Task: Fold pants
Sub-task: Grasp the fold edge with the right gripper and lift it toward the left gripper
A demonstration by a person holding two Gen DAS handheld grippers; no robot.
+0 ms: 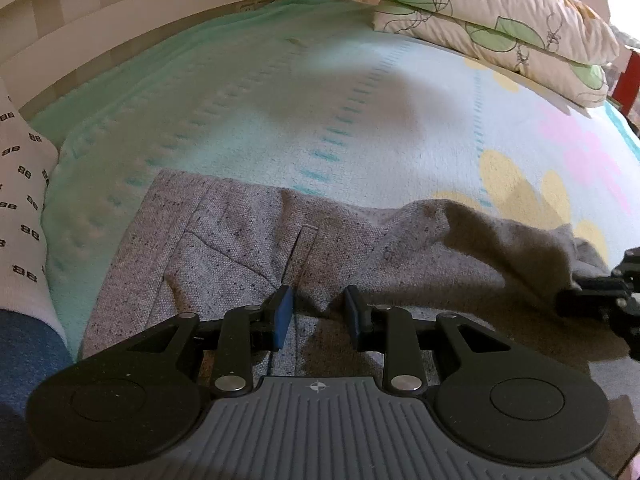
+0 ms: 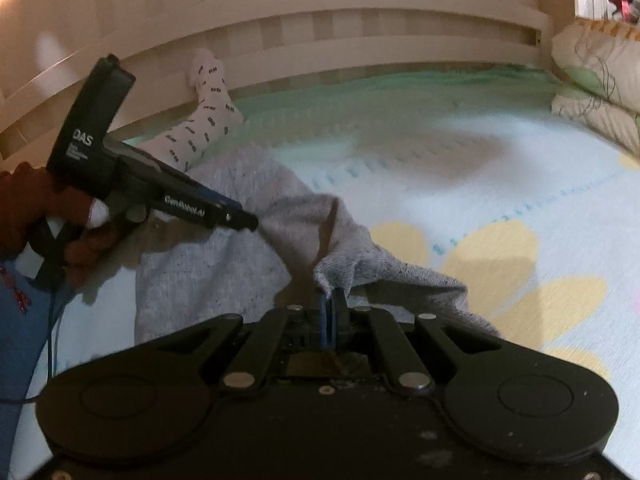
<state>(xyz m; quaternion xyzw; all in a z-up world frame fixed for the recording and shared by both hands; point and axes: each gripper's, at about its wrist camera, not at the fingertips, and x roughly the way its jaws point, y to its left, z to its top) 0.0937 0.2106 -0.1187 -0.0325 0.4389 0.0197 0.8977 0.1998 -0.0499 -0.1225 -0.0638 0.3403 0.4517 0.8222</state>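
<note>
Grey speckled pants [image 1: 256, 236] lie on the bed blanket [image 1: 360, 120], bunched toward the right. My left gripper [image 1: 318, 312] is open, its jaws apart just above a small ridge of the grey cloth near a pocket seam. My right gripper [image 2: 330, 300] is shut on an edge of the pants [image 2: 348, 264] and holds it lifted above the bed. The right gripper's body shows at the right edge of the left wrist view [image 1: 612, 292]. The left gripper's body [image 2: 132, 176] shows in the right wrist view, held by a gloved hand.
A leg in a white patterned sock [image 2: 204, 116] lies on the bed beside the pants, also in the left wrist view [image 1: 20, 200]. Two flowered pillows [image 1: 500, 20] are stacked at the far right. A white slatted bed rail [image 2: 320, 24] runs along the far side.
</note>
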